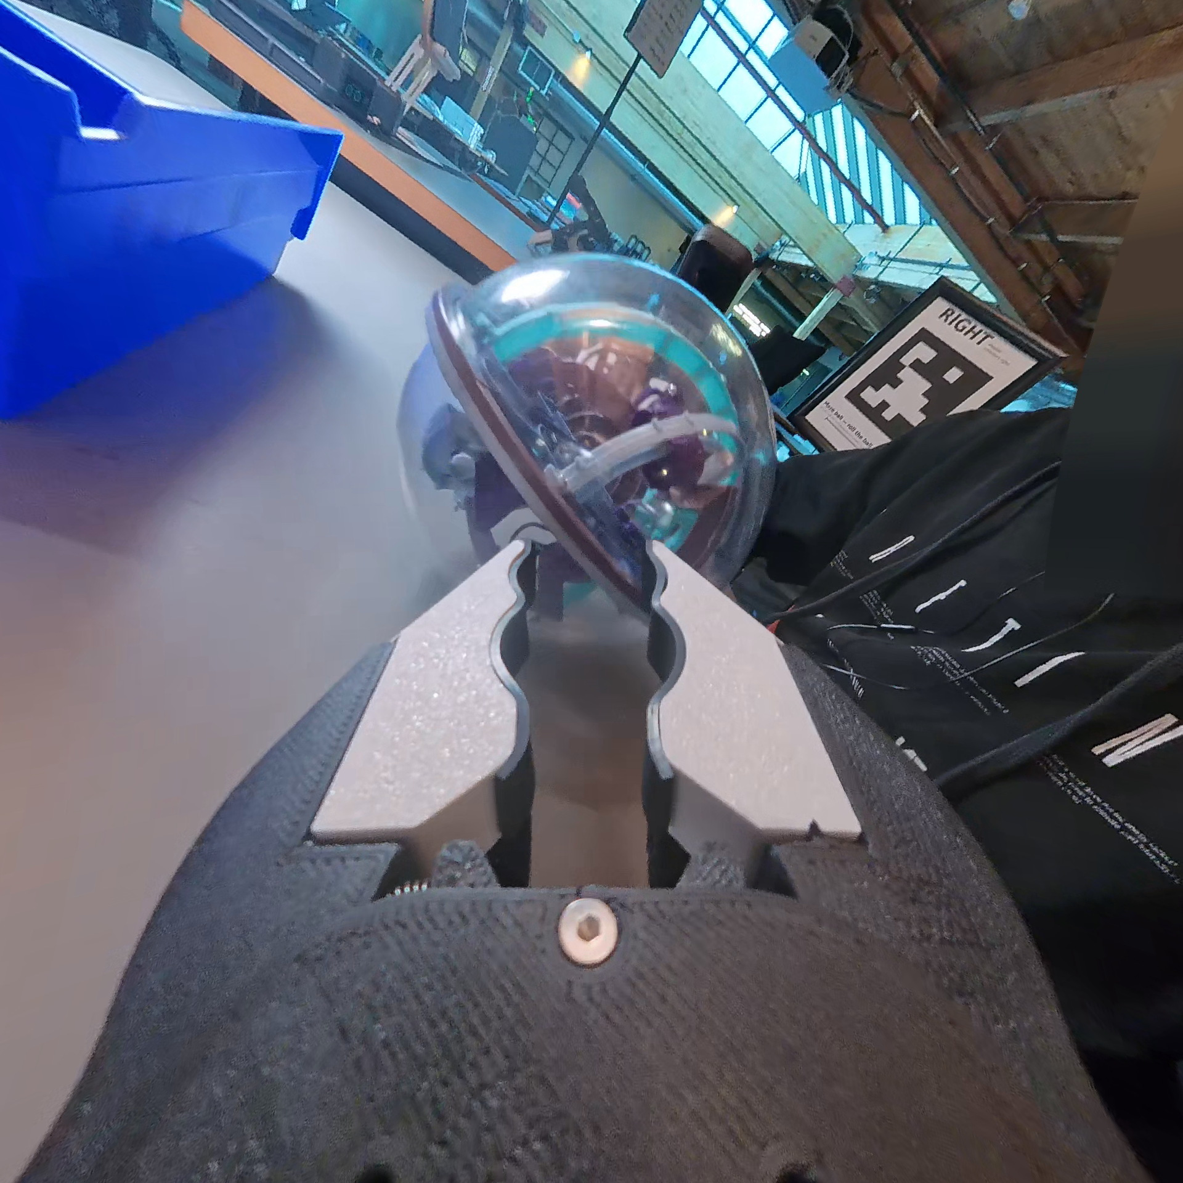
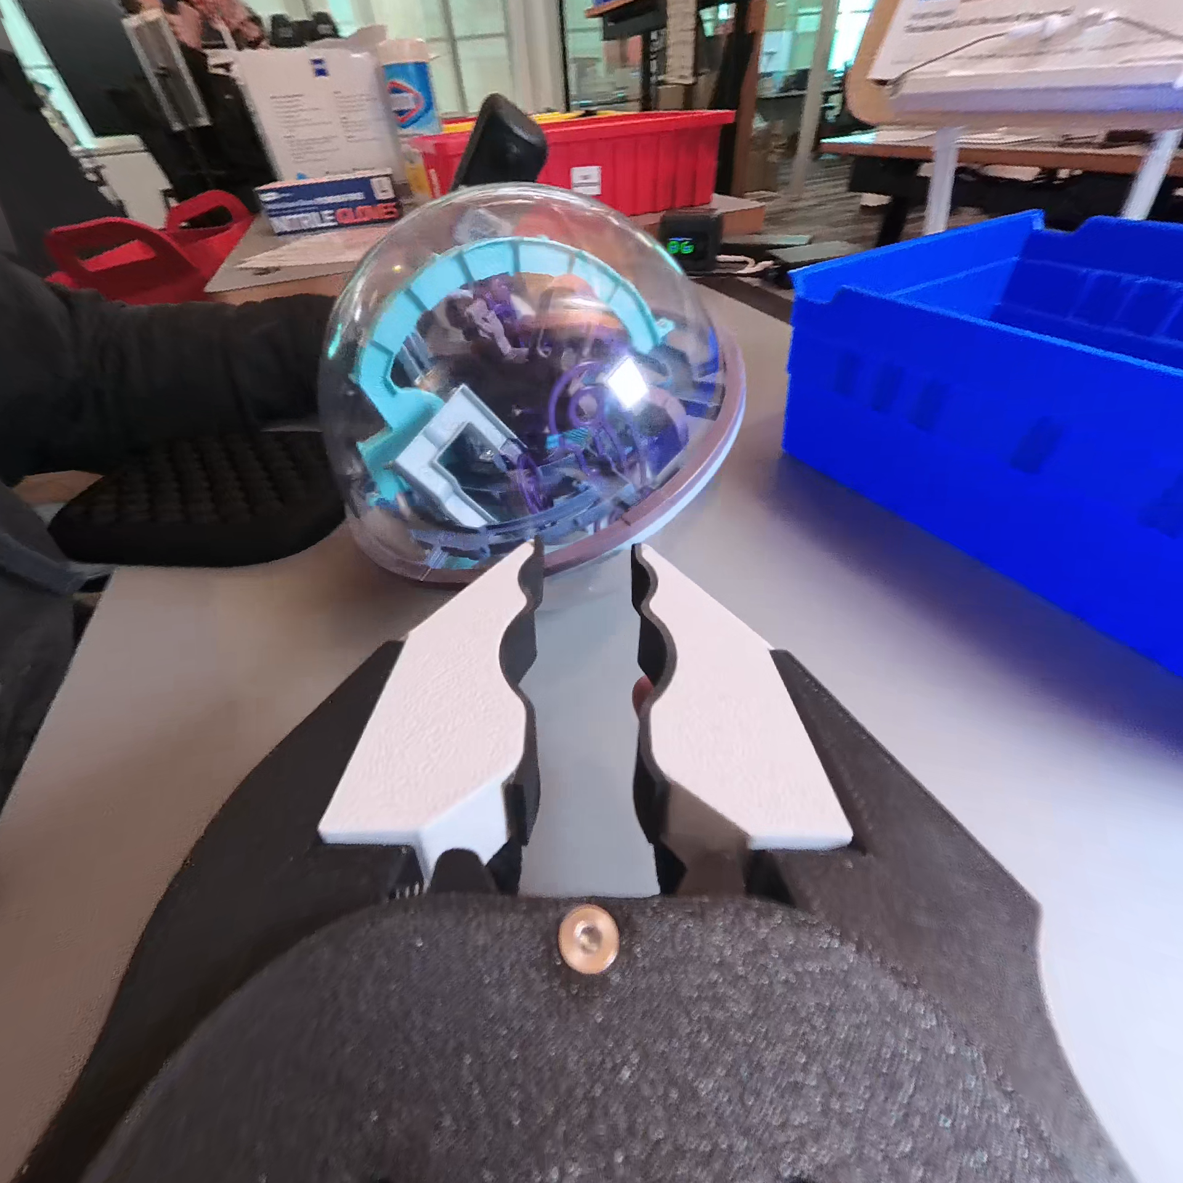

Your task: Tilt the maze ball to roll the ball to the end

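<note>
Gripping the dark rim band of the clear plastic maze sphere [image 1: 589,422] with teal and purple tracks, the left gripper [image 1: 592,563] tilts it above the grey desk [image 1: 160,640] beside the blue plastic bin [image 1: 147,256], while the right gripper [image 2: 586,563] stands part-open and empty just short of it; the inner ball is unseen, so progress cannot be judged.

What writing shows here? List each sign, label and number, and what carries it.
I do not copy out writing; these carry it:
Framed sign, with a black-and-white marker: print.
Black garment: white print, tiny.
Blue-and-white carton: blurred label.
White canister: blurred label.
Small black display: green digits.
On the maze ball: none seen.
</note>
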A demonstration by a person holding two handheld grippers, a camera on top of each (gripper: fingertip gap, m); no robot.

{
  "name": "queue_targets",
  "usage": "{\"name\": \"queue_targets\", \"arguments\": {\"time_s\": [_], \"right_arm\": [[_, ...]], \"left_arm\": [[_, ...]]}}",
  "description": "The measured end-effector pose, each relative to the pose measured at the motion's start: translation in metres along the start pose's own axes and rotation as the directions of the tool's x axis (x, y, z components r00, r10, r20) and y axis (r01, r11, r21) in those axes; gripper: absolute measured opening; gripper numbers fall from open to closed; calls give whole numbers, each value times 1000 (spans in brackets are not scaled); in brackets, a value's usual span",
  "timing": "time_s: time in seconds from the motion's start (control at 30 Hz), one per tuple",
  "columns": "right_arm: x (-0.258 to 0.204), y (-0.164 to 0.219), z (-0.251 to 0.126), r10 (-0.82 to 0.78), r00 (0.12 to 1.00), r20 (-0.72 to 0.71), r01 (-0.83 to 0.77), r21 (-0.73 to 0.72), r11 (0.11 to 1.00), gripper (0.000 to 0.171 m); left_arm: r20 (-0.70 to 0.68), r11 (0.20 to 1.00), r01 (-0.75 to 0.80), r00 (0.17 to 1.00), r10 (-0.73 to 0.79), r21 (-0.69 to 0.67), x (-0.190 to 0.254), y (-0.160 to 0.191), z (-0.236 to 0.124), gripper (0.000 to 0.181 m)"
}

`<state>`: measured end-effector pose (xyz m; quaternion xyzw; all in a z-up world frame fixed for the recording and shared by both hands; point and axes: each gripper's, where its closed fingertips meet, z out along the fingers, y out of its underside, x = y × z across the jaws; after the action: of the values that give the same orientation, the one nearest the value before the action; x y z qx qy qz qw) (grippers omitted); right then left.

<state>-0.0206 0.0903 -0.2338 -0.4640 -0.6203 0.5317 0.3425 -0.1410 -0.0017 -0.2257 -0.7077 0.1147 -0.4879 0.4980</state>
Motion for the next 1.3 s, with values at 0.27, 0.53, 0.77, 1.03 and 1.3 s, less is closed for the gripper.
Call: {"name": "queue_targets", "arguments": {"time_s": [0.27, 0.53, 0.77, 1.03, 1.3], "right_arm": [[14, -9, -10, 100, 995, -27, -100, 22, 995, 46], [1, 1, 2, 282, 957, 66, -280, -34, 959, 64], [0, 0, 3, 241, 969, 58, -241, -15, 971, 54], [4, -1, 1, 233, 971, 50, -234, 3, 972, 25], [27, -17, 7, 516, 856, 30, -516, 104, 850, 80]], "left_arm": [[19, 999, -39, 999, 39, 0, 1, -5, -8, 38], [95, 991, 29, 995, -42, 133, -17, -17, 3, 60], [77, 1000, 2, 997, -4, 15, -10, 2, 14, 42], [6, 995, 2, 1000, -1, -96, 4, 19, 22, 31], [164, 936, 82, 976, -146, 342, -41, -46, -3, 89]]}}
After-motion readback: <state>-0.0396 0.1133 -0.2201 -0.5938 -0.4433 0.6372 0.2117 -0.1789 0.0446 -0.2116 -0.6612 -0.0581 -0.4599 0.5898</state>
